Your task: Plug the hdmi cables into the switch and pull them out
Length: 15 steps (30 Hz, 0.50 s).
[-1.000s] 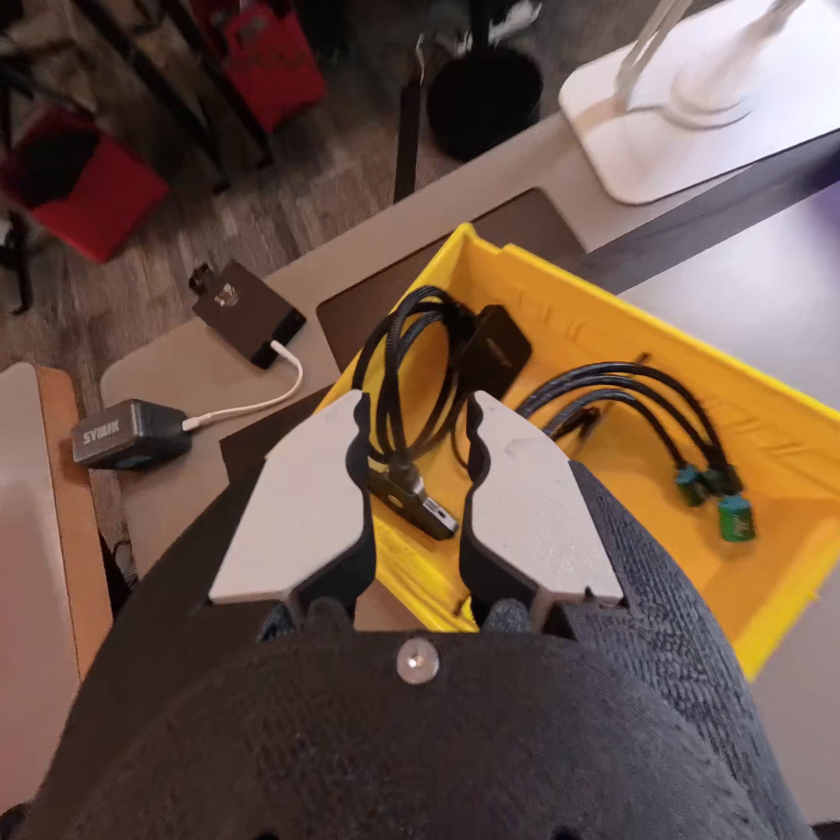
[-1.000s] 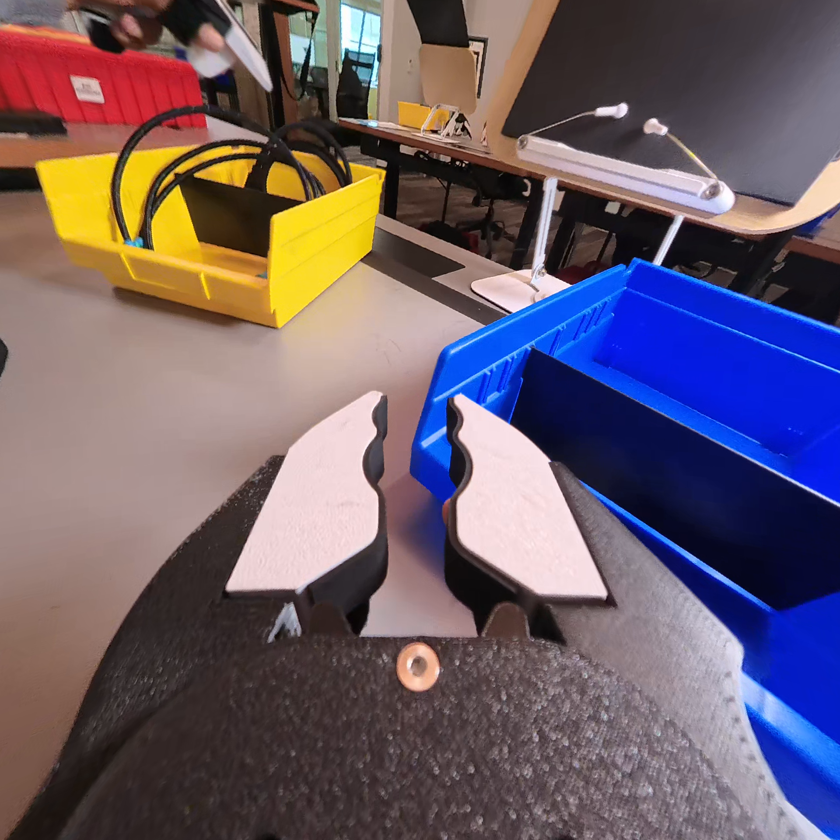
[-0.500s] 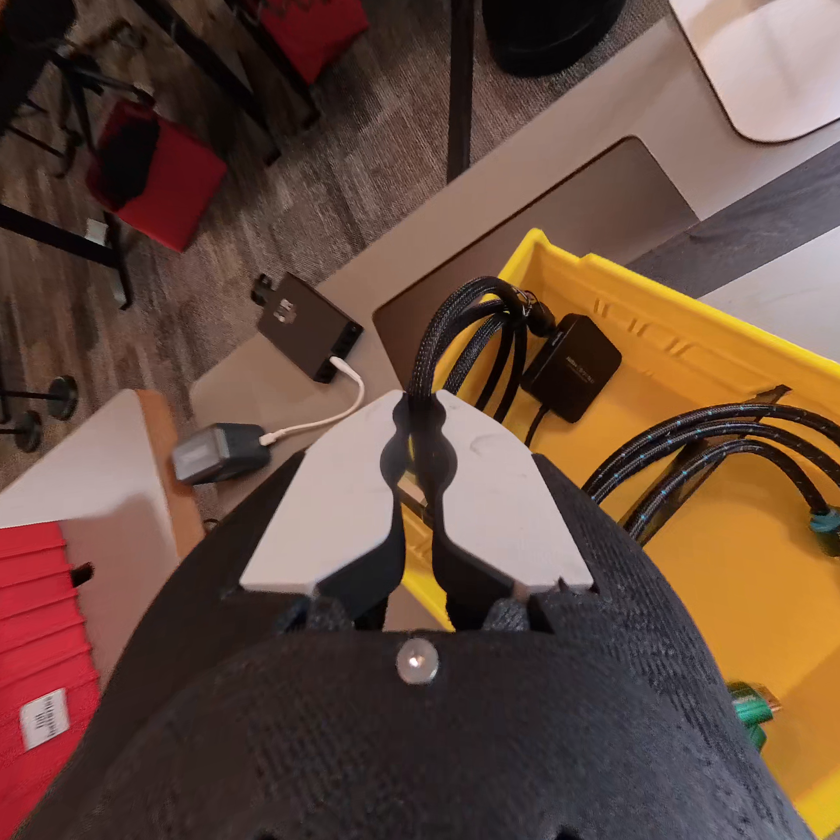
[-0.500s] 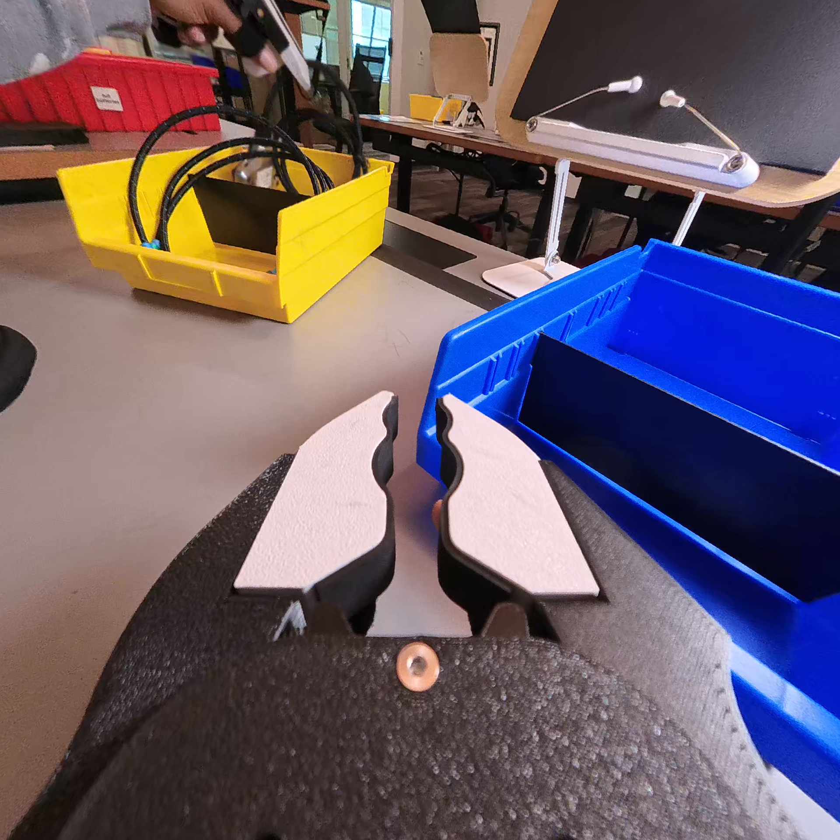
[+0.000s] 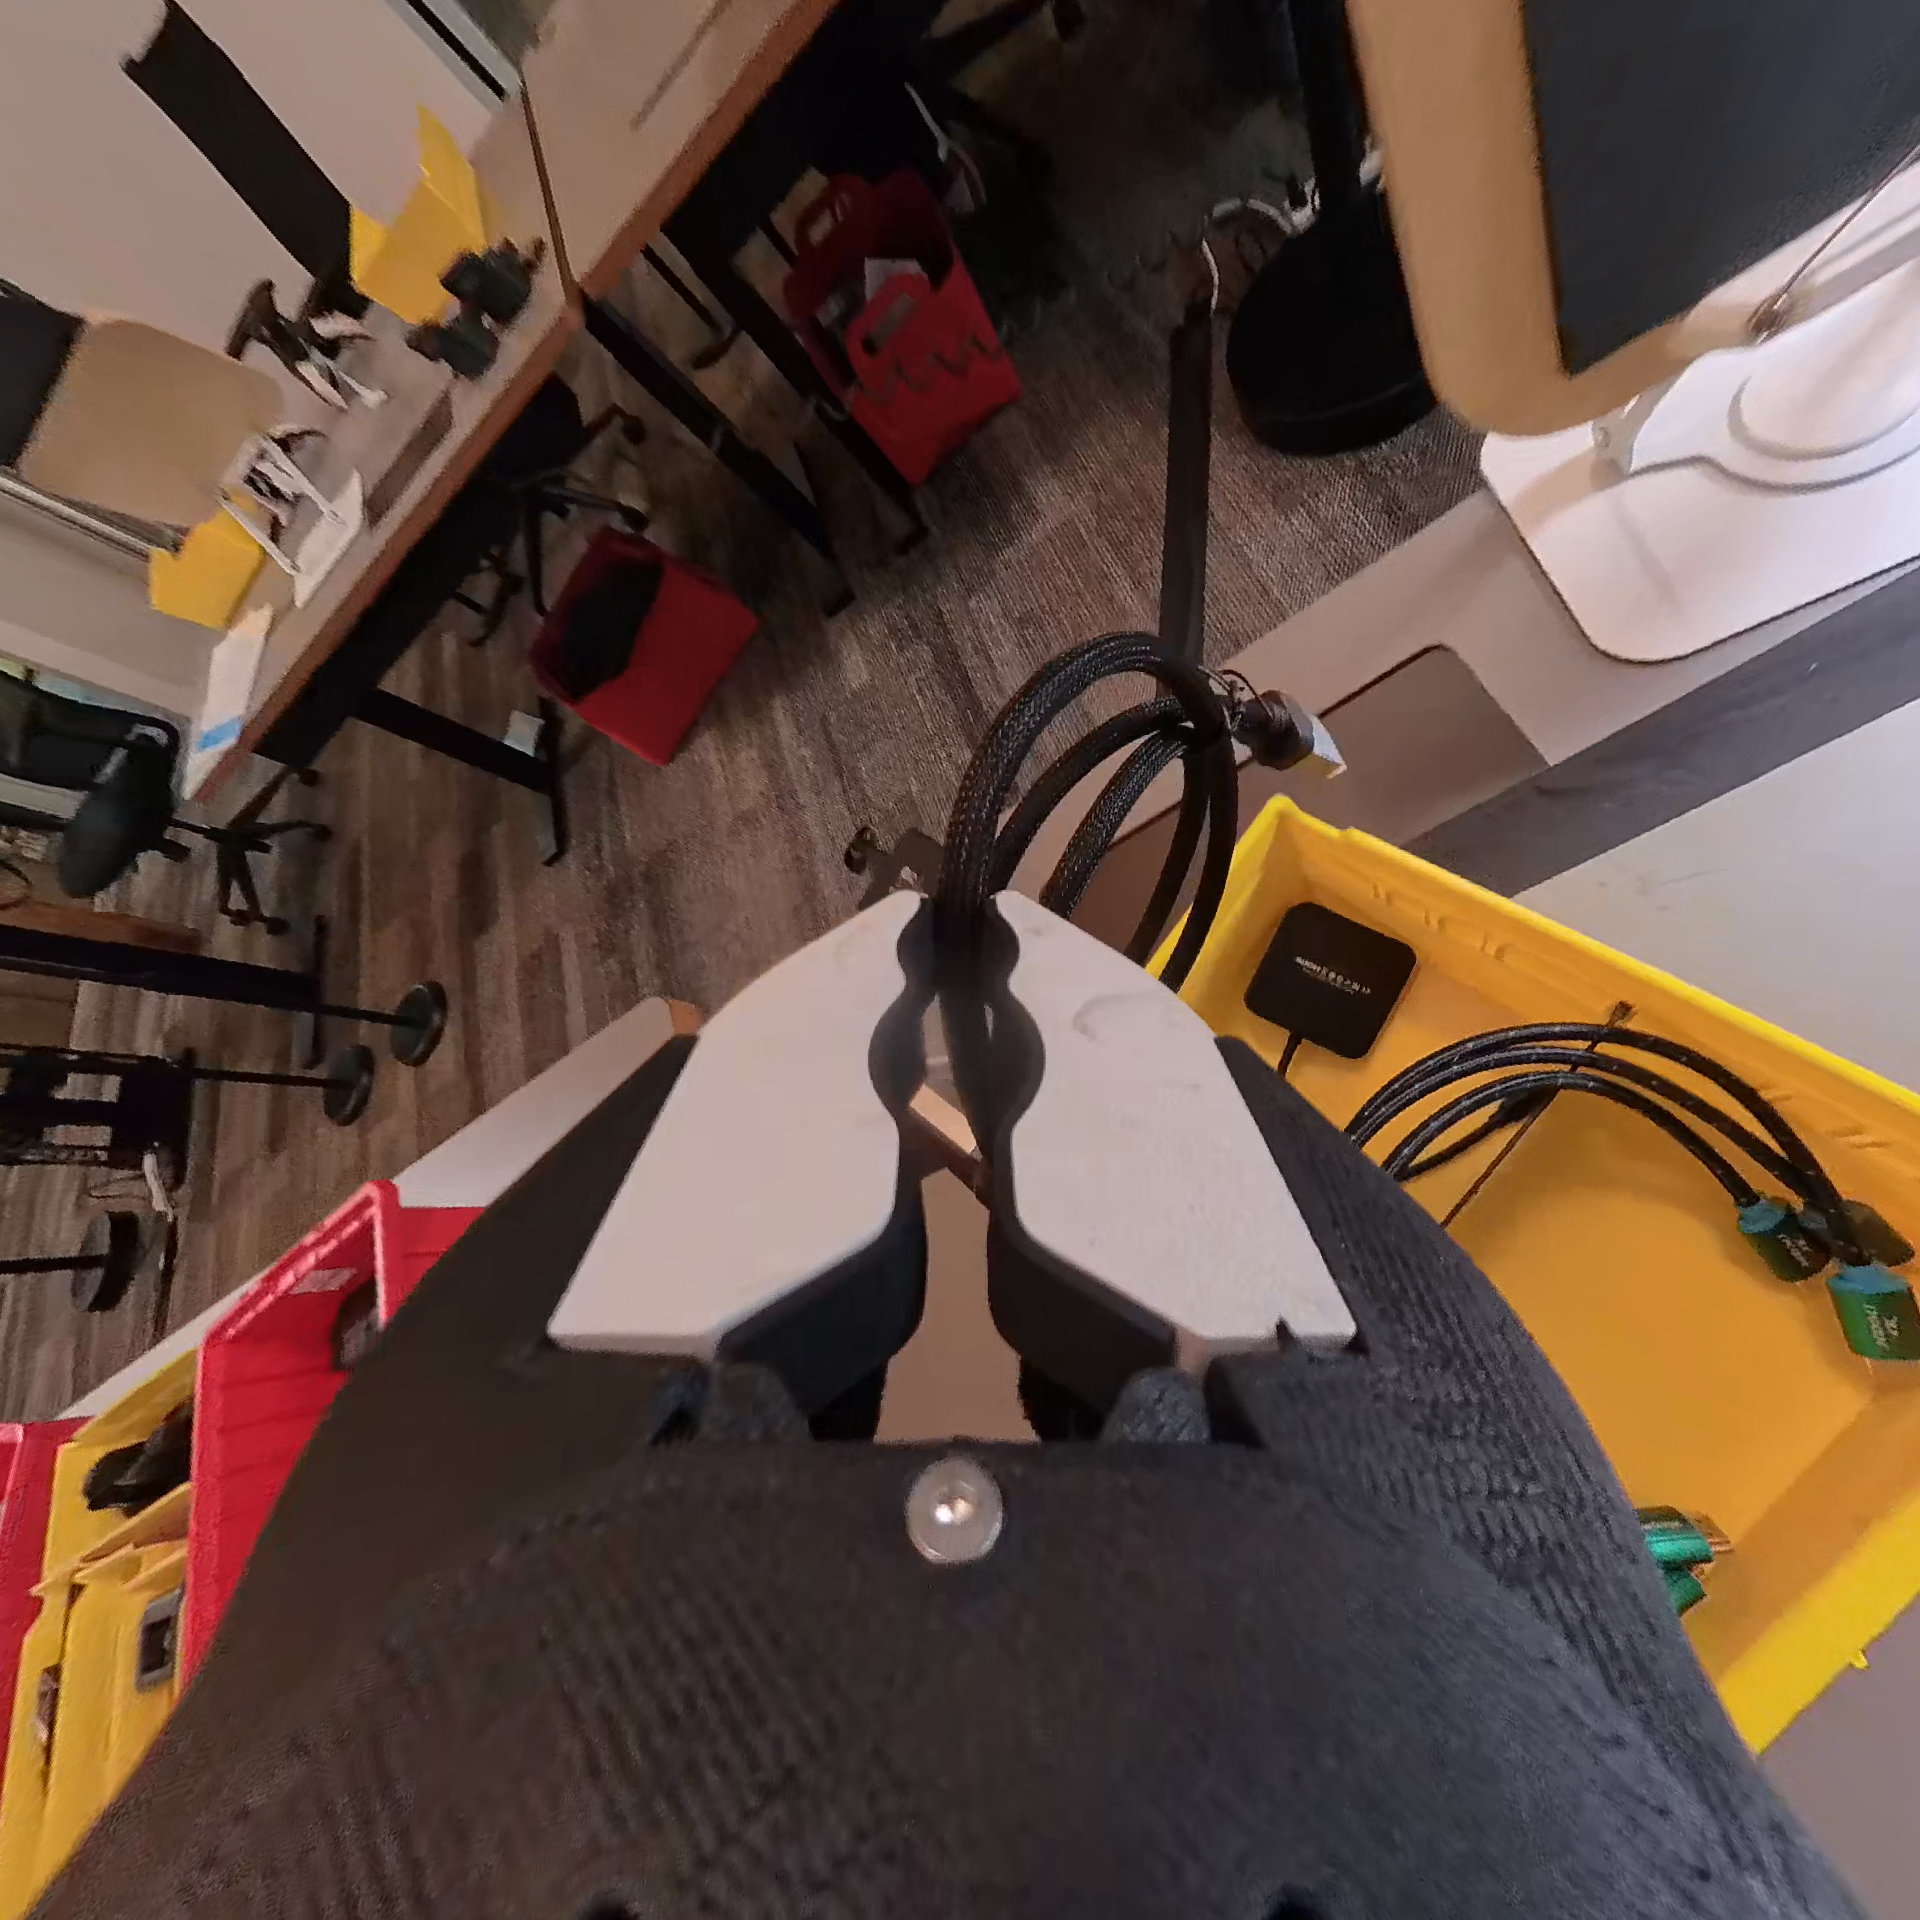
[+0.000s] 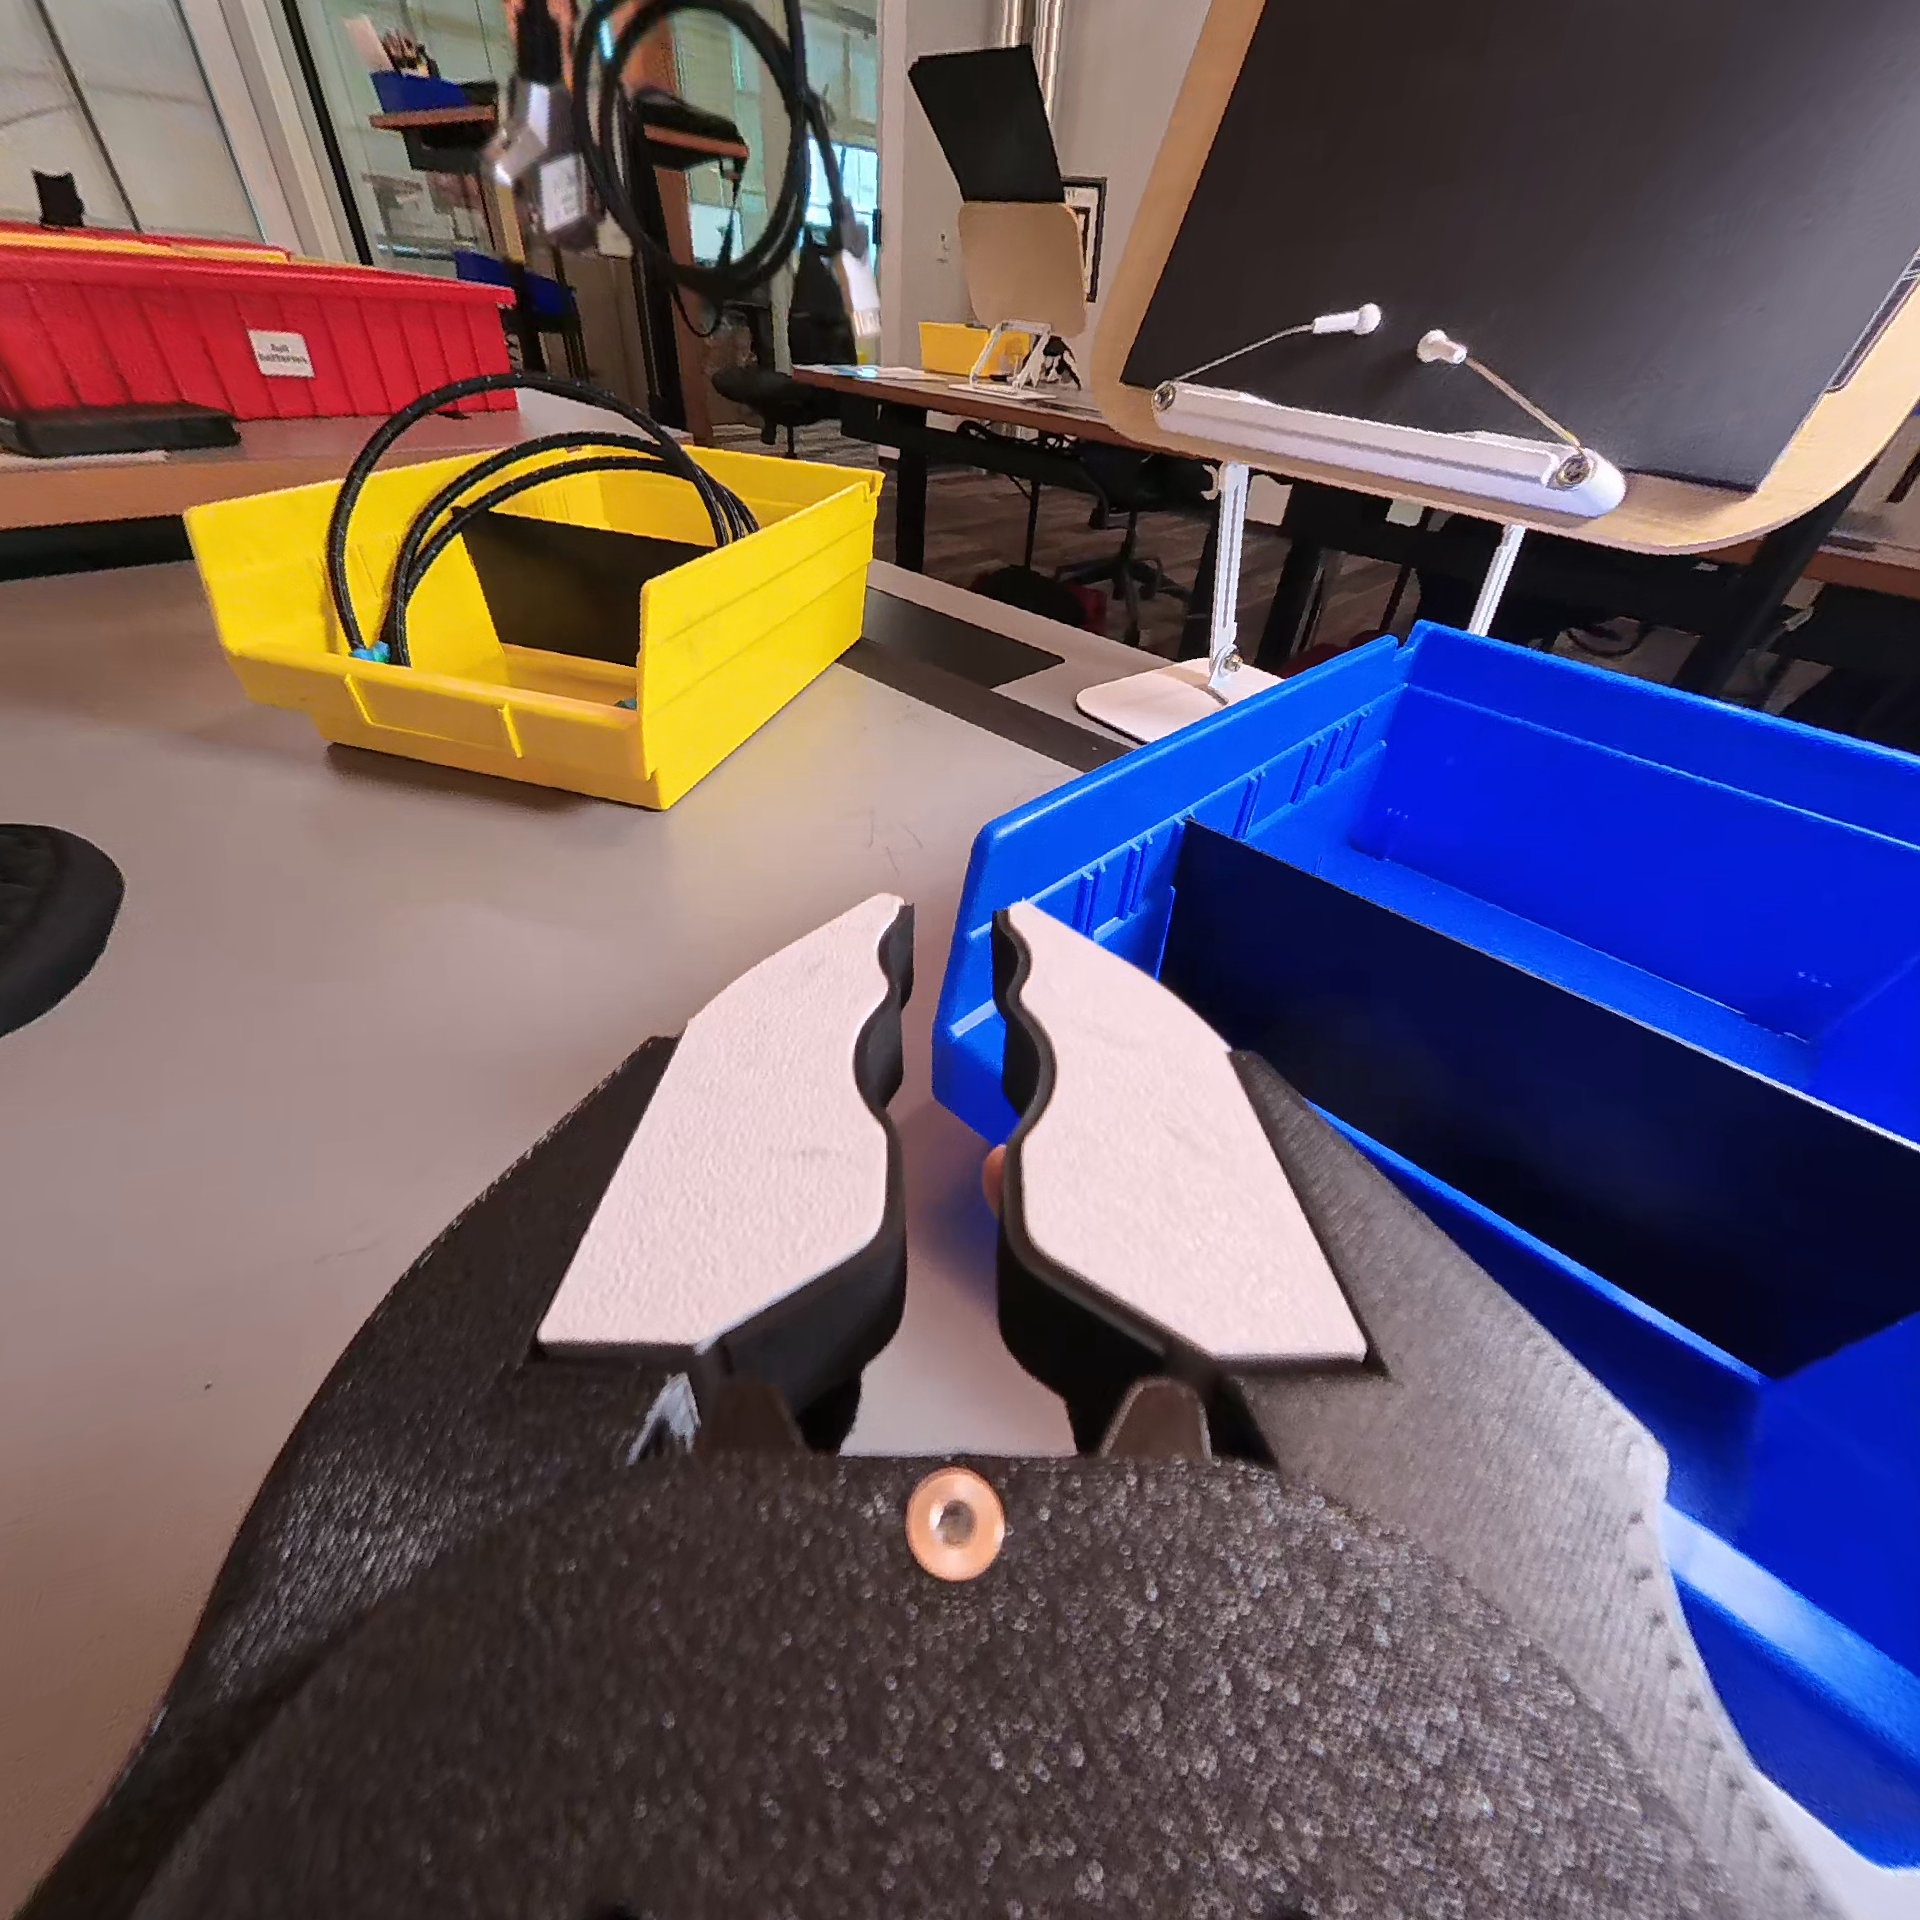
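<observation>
My left gripper (image 5: 956, 920) is shut on a coiled black braided hdmi cable (image 5: 1091, 748) and holds it up above the yellow bin (image 5: 1766, 1642). One metal plug (image 5: 1304, 736) of the cable hangs free. The black switch (image 5: 1330, 979) lies in the bin beside a second black cable (image 5: 1558, 1081) with green plugs (image 5: 1875, 1325). In the right wrist view the lifted coil (image 6: 691, 156) hangs high over the yellow bin (image 6: 675, 644), where the second cable (image 6: 499, 457) arches up. My right gripper (image 6: 951, 925) is empty, its jaws a narrow gap apart, low over the grey table (image 6: 416, 987).
A blue bin (image 6: 1455, 831) with a dark divider sits right of my right gripper. A white stand (image 6: 1371, 457) holding a black board is behind it. Red bins (image 6: 260, 332) stand at the back left. A black pad (image 6: 42, 914) lies at the table's left edge.
My left gripper shut on the cable coil in the yellow bin and lifted it up and out. My right gripper stayed beside the blue bin.
</observation>
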Motion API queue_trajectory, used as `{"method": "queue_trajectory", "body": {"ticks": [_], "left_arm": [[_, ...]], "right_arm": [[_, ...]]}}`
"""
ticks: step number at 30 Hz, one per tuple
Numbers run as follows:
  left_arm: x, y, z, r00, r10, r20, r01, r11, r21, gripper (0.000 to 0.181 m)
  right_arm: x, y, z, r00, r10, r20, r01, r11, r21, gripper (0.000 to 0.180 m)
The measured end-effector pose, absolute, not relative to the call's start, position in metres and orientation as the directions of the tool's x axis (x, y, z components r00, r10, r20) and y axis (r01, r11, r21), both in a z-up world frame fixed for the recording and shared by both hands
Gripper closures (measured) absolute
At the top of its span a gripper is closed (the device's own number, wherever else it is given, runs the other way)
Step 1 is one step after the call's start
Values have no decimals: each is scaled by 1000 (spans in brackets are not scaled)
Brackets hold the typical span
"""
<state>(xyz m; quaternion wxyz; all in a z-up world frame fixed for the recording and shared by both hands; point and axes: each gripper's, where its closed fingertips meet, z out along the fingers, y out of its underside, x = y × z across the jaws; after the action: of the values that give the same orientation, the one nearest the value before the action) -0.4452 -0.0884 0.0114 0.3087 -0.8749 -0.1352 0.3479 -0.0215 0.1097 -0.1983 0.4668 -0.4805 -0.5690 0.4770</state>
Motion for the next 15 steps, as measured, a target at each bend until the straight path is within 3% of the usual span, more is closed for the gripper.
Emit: {"method": "queue_trajectory", "body": {"ticks": [8,15], "left_arm": [[-362,-45,64,834,375,-406,-110,-607,-787,173],[-252,11,29,973,207,-105,-34,-319,-947,173]], "right_arm": [[-20,104,-194,-131,990,55,86,67,-994,165],[-28,79,-174,-199,980,-14,102,6,-995,154]]}}
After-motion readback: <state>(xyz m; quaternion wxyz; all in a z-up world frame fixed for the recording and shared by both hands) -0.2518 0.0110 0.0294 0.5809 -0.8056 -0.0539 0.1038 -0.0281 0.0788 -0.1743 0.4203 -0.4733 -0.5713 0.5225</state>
